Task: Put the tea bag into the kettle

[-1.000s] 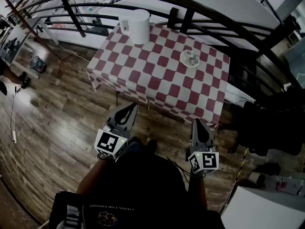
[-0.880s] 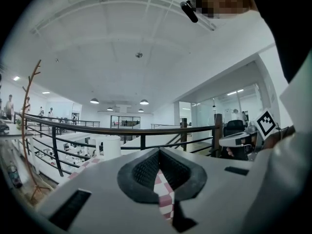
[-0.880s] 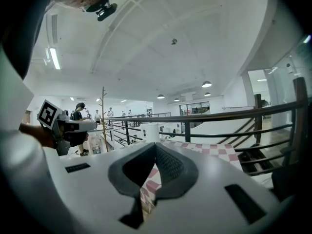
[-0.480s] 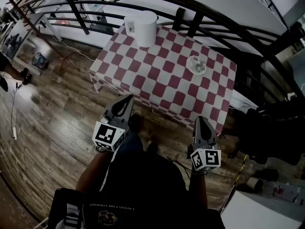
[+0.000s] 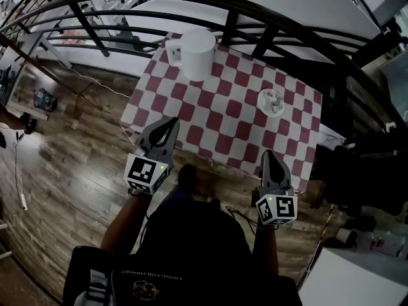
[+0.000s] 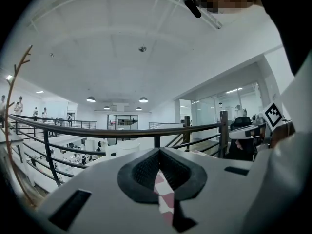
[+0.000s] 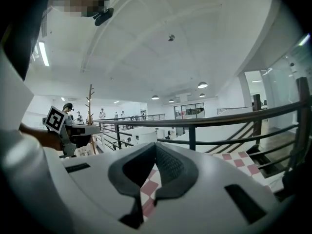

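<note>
Overhead, left gripper (image 5: 169, 122) and right gripper (image 5: 268, 153) hang at the near edge of the checked bench (image 5: 223, 110); cylindrical white kettle (image 5: 196, 53) by the far railing (image 5: 255, 16), tea bag (image 5: 273, 98) on a round dish (image 5: 264, 104). Left gripper view: ribbed fingers (image 6: 144, 168) pressed together, empty. Right gripper view: same.

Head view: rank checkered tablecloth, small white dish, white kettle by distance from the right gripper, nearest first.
1. checkered tablecloth: its near edge hangs just ahead of the right gripper.
2. small white dish: on the cloth's right side, further in.
3. white kettle: at the cloth's far-left corner.
</note>
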### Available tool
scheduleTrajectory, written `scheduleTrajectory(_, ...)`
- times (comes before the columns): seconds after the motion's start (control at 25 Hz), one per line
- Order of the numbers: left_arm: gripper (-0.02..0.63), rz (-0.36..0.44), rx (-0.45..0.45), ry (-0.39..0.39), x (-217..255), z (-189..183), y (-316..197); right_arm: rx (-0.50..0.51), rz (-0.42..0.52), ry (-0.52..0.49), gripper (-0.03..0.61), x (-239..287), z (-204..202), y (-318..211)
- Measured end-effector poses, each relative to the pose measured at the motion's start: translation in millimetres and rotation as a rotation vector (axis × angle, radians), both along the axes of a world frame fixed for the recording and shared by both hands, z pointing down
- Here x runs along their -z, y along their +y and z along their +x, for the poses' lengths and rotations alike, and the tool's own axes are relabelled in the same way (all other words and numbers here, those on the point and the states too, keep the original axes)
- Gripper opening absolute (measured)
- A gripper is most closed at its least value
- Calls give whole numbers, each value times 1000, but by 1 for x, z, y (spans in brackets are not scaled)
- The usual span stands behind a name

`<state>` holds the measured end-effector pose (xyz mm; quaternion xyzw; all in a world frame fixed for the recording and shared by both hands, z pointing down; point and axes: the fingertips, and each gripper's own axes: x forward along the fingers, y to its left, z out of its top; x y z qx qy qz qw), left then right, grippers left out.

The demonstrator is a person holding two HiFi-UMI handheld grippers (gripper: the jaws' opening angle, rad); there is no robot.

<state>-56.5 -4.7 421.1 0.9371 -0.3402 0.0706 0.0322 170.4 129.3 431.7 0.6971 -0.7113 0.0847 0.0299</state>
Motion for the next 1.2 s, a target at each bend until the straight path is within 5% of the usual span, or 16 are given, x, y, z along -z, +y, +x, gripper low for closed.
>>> scheduleTrajectory(0.6,3,30,-48,9,-2,-15,-143,-4,4,18,11,1,-58,-107)
scheduleTrajectory(1.2,3,-14,105,23,-5,2,-262,193,76,58,11,23,-56,-255)
